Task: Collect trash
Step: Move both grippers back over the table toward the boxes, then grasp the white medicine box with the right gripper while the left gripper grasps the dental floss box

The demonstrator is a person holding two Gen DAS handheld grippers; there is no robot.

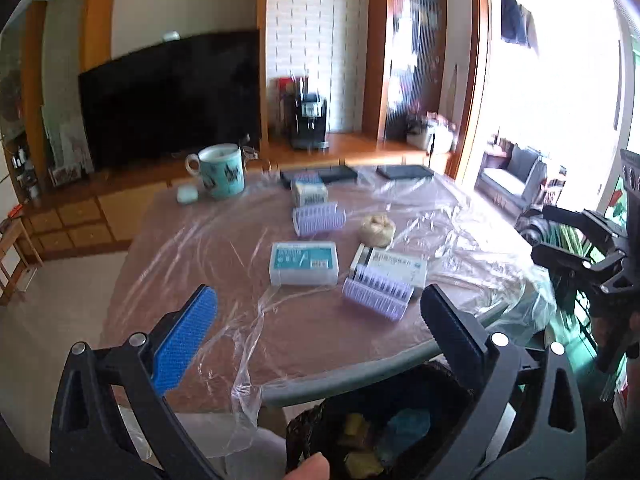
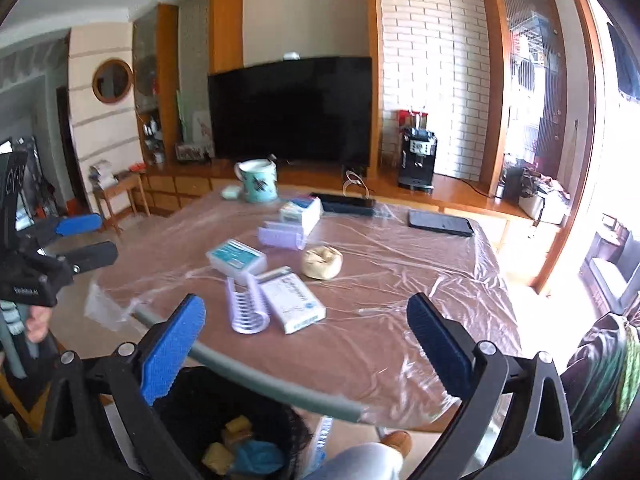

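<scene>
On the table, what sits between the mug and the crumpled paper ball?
Between the mug and the paper ball lie a small white box and a purple hair roller; the right wrist view shows it most clearly.

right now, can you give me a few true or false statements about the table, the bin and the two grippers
1. Both grippers stand open with nothing between their fingers. True: the left gripper and the right gripper are both wide and empty.
2. The crumpled beige paper ball is already in the bin. False: it lies on the table, on the plastic sheet.
3. The bin already holds yellow and blue scraps. True.
4. The mug lies tipped on its side. False: it stands upright at the far edge of the table.
5. A purple hair roller lies right beside a white box. True.
6. The television is switched on. False: the television has a dark screen.
</scene>
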